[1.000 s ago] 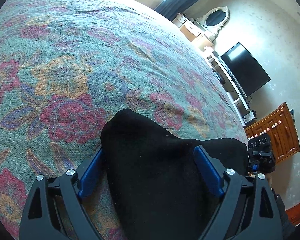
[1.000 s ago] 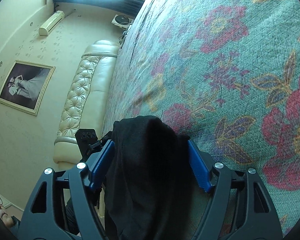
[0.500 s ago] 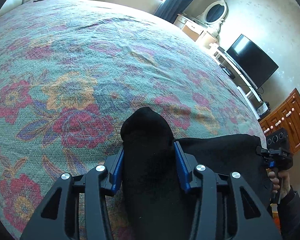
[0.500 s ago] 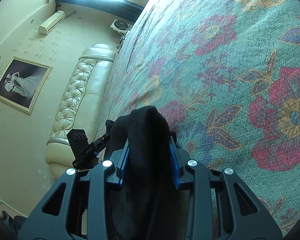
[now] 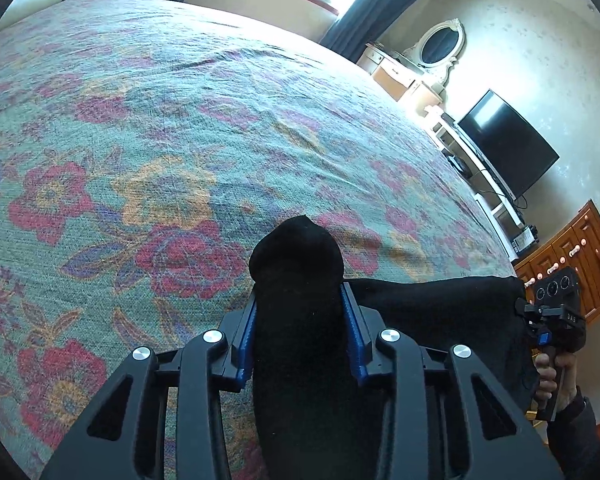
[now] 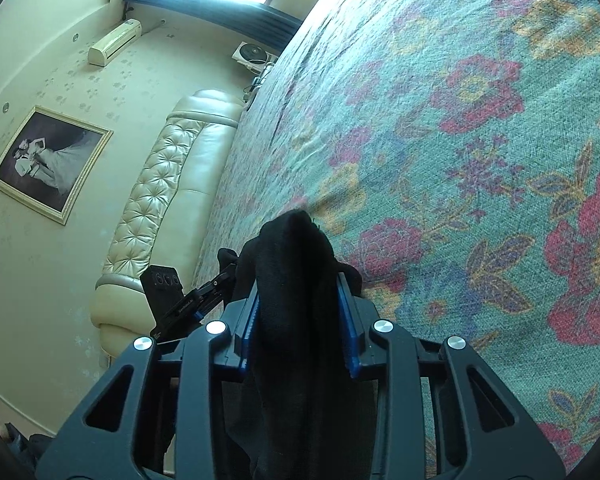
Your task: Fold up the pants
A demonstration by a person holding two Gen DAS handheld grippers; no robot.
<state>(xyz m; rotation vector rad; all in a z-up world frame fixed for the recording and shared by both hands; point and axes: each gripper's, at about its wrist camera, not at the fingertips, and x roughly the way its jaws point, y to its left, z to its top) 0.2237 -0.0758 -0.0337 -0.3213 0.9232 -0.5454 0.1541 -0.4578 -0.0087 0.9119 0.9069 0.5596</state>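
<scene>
Black pants (image 5: pixel 300 320) bunched (soft knit), left gripper (image 5: pixel 299 328), right gripper (image 6: pixel 298 312) clamped

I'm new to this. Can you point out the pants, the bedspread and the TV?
pants (image 5: pixel 296 248), left wrist view, bunched black tip.
bedspread (image 5: pixel 160 128), left wrist view, bare floral cloth.
TV (image 5: pixel 508 144), left wrist view, dark screen's middle.

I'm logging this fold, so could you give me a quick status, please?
Left gripper and right gripper both shut on black pants. Pants bunched between them over the floral bedspread. Nothing in the way.
</scene>
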